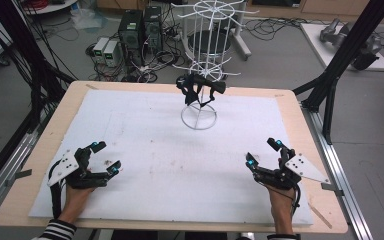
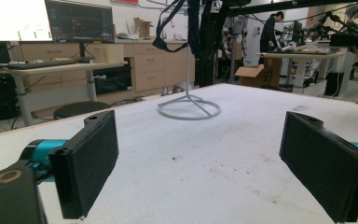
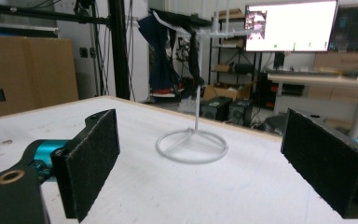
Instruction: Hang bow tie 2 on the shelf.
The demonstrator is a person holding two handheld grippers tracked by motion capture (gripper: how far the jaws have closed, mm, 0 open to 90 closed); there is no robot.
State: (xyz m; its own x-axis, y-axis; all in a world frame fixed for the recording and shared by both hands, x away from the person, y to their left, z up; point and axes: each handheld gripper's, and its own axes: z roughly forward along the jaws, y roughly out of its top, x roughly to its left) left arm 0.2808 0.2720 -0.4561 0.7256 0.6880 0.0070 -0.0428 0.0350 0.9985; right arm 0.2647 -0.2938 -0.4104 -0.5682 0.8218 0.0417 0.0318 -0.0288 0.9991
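White foam sheeting (image 1: 145,150) covers the table, and our left gripper (image 1: 101,159) rests well short of the white wire rack (image 1: 200,75), jaws spread wide and empty. On the rack's lower arms hangs a dark garment (image 1: 200,86) (soft, light, likely to snag); we judge a pinch on a drooping fold best. What garment it is we cannot tell. Our right gripper (image 1: 264,152), likewise wide open and empty, sits well short too.

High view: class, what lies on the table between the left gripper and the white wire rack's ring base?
Nothing but bare white mat, with a few dark specks, between the left gripper and the rack's ring base; the high view shows it.
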